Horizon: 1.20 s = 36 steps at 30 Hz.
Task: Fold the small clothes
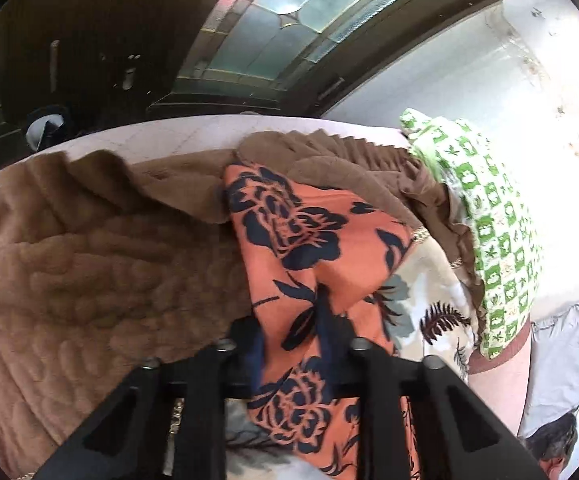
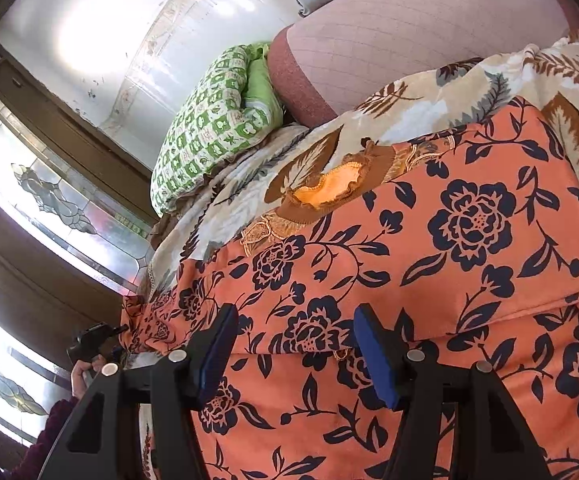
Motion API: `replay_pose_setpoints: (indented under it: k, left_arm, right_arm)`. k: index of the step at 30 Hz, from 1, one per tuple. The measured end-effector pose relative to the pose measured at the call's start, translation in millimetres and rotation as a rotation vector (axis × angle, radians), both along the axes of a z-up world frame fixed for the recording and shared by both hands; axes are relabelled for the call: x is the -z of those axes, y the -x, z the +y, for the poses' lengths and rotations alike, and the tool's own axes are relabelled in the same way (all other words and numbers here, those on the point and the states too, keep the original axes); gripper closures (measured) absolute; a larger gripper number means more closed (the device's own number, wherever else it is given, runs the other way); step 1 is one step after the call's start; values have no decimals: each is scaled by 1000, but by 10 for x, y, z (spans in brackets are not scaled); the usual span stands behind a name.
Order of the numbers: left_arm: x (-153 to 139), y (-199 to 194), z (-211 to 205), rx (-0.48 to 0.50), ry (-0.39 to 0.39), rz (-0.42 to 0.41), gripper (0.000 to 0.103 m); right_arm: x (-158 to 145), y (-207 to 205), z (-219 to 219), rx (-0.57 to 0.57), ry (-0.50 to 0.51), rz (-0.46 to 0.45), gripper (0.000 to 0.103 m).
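An orange garment with dark navy flowers (image 2: 429, 260) lies spread over a leaf-print sheet (image 2: 429, 92) on the bed. In the left wrist view a corner of this garment (image 1: 297, 248) runs up between the black fingers of my left gripper (image 1: 293, 356), which is shut on it. The right wrist view shows that gripper (image 2: 89, 344) at the cloth's far left corner, held by a hand. My right gripper (image 2: 297, 344) stands open just above the garment's near edge; its blue pads (image 2: 217, 352) are wide apart and grip nothing.
A brown quilted blanket (image 1: 89, 260) lies left of the garment. A green checked pillow (image 2: 209, 128) rests against the wall near a pink mattress (image 2: 409, 28). A small orange frilled piece with a brown edge (image 2: 325, 188) lies beyond the garment. A dark-framed stained-glass window (image 2: 49, 200) stands behind.
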State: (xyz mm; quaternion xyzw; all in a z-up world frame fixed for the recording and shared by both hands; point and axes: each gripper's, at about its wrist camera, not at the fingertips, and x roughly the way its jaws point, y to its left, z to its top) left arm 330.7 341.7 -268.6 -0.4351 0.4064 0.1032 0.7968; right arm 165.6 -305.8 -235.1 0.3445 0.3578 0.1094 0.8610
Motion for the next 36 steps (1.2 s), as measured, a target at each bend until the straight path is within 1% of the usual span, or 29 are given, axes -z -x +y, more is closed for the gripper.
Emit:
replay_pose_setpoints:
  k: [2,3,5,6,9,12,14,15,18,20,21,23,24,27,28,29,30,31,32,33,34,35,36]
  left_arm:
    - [-117,-5,-97,15,-31,-30,91]
    - [-211,-24,-182,43,-51,-60,92]
    - [-417,-48,-377,99,-100,-94,93]
    - [-568,-67,-528,141,-133,-113,94]
    - [-900,-74,-877,234,-172,-165,95]
    - [-1271,-53,-1410,353,-224,-211,95]
    - [-1474,-45,-1763,426,-244,-232,95]
    - [-1604,-33,-2018,477,-255,-249,95]
    - [-1835,17,-2704,601,-281,-281,95]
    - [-1926,25,-3141,667,-281,-298,95]
    - [-1967,51,-3427,711,-269,-306,95]
    - [-1971,83,-3868,781,-250,-309,95]
    - [-1960,124,-4182,831,-241,-310,95]
    - [-1915,250,-4867,969,-194,-316,95]
    - [-1910,293,-5028,1009,-180,-313,94]
    - [-1899,324,-5154,1043,-176,-304,91]
    - [-1894,364,-5247,1077,-171,-307,79]
    - [-1910,413,-5252,1084,-163,-324,70]
    - [-1928,457,-5186,1063,-152,-354,44]
    - [-1948,487,-5071,1016,-146,-386,26]
    - [-1942,510,-4926,962,-140,-413,23]
    - [-1914,530,-4817,909,-131,-432,22]
    - [-1848,541,-4634,853,-128,-430,22]
  right_arm:
    - [-10,1,7,6,17,-3,39]
    - [-17,3,2,10,24,-6,39]
    - [-33,7,-24,25,29,-12,39]
    - [-42,10,-44,33,27,-14,39]
    - [-60,29,-140,60,1,-21,39]
    - [-90,53,-261,91,-23,-29,39]
    - [-109,77,-335,114,-34,-34,39]
    - [-121,88,-385,128,-43,-37,39]
    - [-140,131,-560,176,-73,-45,39]
    - [-149,164,-685,207,-95,-50,39]
    - [-155,179,-747,224,-104,-52,39]
    - [-162,212,-871,256,-123,-56,39]
    - [-163,231,-936,270,-134,-57,39]
    - [-175,309,-1128,315,-156,-66,39]
    - [-173,327,-1185,329,-159,-68,39]
    - [-164,348,-1239,344,-163,-67,39]
    - [-148,362,-1288,356,-170,-63,37]
    - [-118,368,-1345,364,-187,-53,36]
    - [-102,366,-1363,364,-197,-47,36]
    - [-77,356,-1390,356,-215,-38,36]
    - [-66,352,-1392,350,-221,-35,36]
    - [-63,342,-1389,343,-223,-33,36]
    - [-65,334,-1378,336,-215,-33,36]
